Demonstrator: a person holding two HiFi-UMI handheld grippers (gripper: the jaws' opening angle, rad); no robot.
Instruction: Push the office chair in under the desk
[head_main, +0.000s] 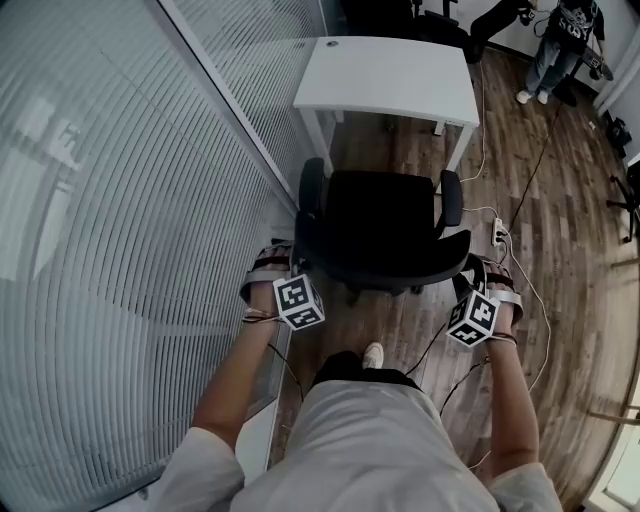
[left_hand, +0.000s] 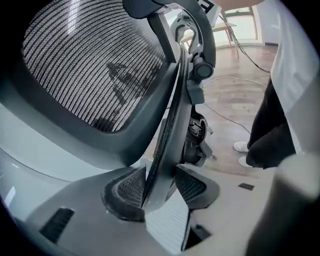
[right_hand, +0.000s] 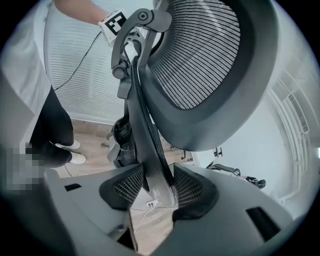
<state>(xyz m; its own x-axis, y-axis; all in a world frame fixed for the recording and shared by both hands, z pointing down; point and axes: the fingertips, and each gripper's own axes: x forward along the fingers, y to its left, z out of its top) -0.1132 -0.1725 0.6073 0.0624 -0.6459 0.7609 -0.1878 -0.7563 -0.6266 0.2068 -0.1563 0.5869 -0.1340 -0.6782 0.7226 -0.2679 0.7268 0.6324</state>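
Nearest, behind the office chair (head_main: 385, 225), stood the person, with one pale shoe (head_main: 372, 355) showing on the wood floor (head_main: 400, 320).

Just ahead of that, the two grippers sat at the back of the chair, one on each side of the backrest (left_hand: 95, 65). The left gripper (left_hand: 160, 189) had its jaws pinching the backrest's left frame edge, its ribbed pads (left_hand: 125, 187) pressed on either face of it. The right gripper (right_hand: 159, 187) pinched the right frame edge the same way. In each view the gripped edge ran upright between the jaws. Both hands looked about equally near, so a push would probably go straight.

Past the backrest came the one seat and two armrests (head_main: 450, 195), facing away from the person. A power strip (head_main: 497, 235) and cables lay on the floor to the chair's right, and a blinded glass wall (head_main: 120, 200) ran along its left.

Beyond the chair, straight on from the jaws through the seat, stood the single white desk (head_main: 390, 75), its long side across that line. The seat's front edge was near the desk but not yet beneath it, so the push looked barely under way.

Farthest, past the desk, stood two partly seen people (head_main: 560, 40).
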